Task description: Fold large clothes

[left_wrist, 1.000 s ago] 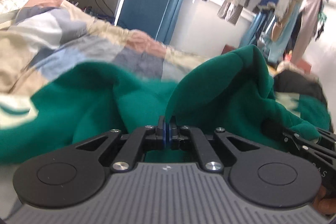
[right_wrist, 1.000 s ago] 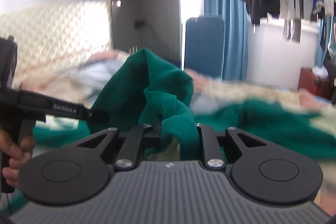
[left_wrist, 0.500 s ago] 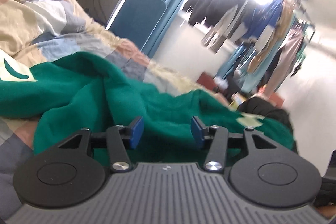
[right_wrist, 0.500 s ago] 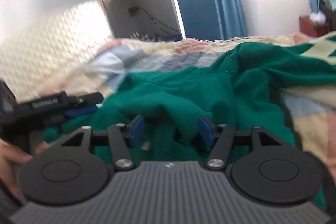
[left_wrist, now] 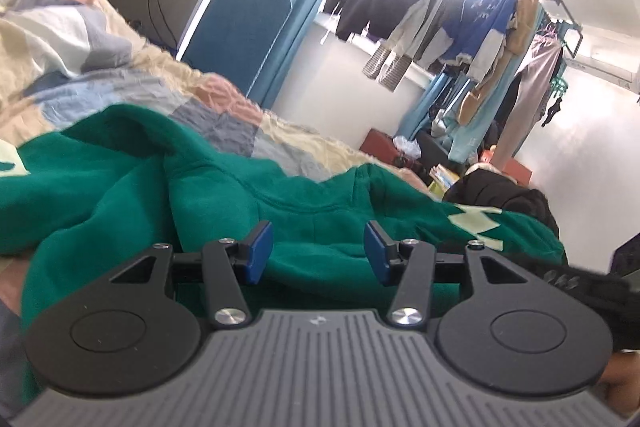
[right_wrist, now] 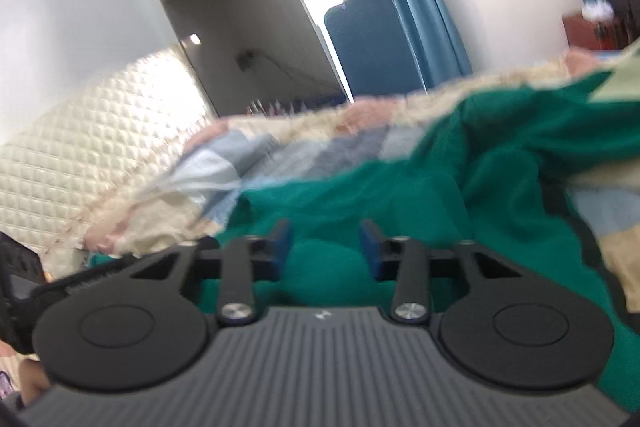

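Left hand-held gripper [left_wrist: 316, 247] low, level, jaws wide apart, holding nothing, green hoodie [left_wrist: 168, 195] crumpled on bed [left_wrist: 132, 83], right hand-held gripper [right_wrist: 325, 247] likewise spread, seemingly empty, blurred, headboard [right_wrist: 80, 155] only in right view

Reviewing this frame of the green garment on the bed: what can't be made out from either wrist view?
- Green garment: near part hidden behind the left gripper body; left edge cut off by the frame, so its outline and fold state are unclear.
- Right wrist view: motion blur smears the quilt and the garment beyond the right gripper.
- Hanging clothes: washed out by window glare.
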Action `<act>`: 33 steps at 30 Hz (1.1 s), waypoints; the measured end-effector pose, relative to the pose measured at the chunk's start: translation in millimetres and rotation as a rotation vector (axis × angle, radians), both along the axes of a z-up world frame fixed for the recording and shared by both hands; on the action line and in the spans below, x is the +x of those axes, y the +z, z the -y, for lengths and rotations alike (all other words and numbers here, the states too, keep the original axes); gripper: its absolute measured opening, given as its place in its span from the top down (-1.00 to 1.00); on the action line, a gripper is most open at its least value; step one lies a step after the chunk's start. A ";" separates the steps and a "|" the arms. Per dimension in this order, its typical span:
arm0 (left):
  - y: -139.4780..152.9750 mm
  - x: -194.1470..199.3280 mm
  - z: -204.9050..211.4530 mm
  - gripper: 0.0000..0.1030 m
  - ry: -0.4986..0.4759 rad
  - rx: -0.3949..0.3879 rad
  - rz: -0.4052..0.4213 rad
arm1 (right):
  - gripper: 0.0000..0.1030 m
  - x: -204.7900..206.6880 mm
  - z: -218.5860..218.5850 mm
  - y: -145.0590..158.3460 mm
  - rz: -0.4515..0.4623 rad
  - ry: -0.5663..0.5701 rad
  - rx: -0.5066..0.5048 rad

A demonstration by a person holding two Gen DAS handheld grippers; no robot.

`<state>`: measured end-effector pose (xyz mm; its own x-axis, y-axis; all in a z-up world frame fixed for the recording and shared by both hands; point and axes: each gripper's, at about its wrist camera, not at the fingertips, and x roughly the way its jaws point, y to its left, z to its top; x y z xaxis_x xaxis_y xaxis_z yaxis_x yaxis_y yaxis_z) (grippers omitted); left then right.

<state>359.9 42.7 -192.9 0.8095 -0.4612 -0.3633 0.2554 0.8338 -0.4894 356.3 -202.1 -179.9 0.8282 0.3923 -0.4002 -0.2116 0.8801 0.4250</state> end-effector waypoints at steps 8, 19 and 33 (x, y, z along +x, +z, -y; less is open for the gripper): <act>-37.9 32.3 -6.2 -0.08 -0.011 0.020 -0.166 | 0.46 19.3 -35.4 -50.0 -0.175 0.140 -0.047; -70.4 43.9 -7.5 -0.08 0.032 0.076 -0.285 | 0.47 13.4 -80.0 -75.2 -0.215 0.224 -0.256; -34.5 -0.4 13.6 -0.08 0.005 0.092 -0.112 | 0.43 -1.2 -49.8 -32.7 -0.116 0.028 -0.331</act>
